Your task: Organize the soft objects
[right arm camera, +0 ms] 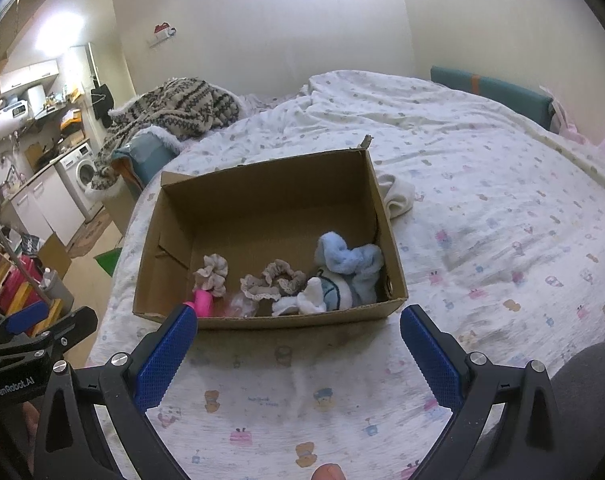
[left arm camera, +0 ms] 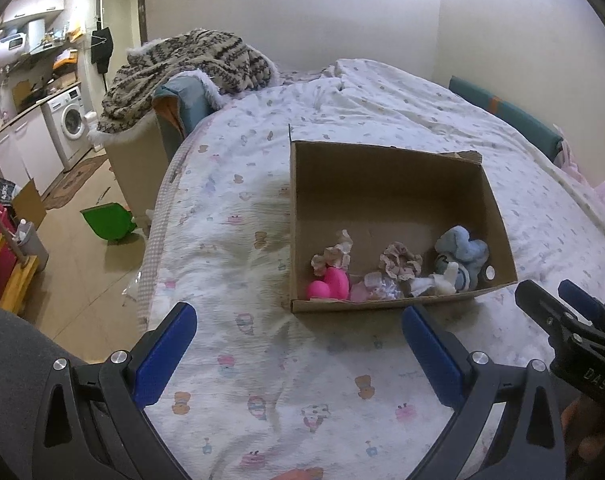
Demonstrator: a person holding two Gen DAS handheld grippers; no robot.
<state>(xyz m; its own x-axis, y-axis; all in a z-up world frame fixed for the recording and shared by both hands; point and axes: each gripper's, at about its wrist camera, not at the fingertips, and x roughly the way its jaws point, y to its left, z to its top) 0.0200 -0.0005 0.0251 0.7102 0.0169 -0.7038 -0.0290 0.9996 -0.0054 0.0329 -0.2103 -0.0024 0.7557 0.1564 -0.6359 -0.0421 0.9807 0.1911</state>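
Box (right arm camera: 262, 216) on bed (right arm camera: 482, 208), scrunchies (right arm camera: 272, 278) and blue plush (right arm camera: 348, 262) already inside. Both grippers (left arm camera: 298, 354) (right arm camera: 298, 354) hanging wide, empty, just short of box. Looks like white sock (right arm camera: 398, 196) beside box goes next; right one's reach.

The cardboard box (right arm camera: 386, 240) stands open-topped, its far half bare. Soft things crowd its near wall; bed (right arm camera: 502, 240) around lies open

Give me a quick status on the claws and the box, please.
Both claws open, empty: left claw, right claw. Cardboard box on bed, soft items inside. White cloth outside, beside box. Nothing blocking.
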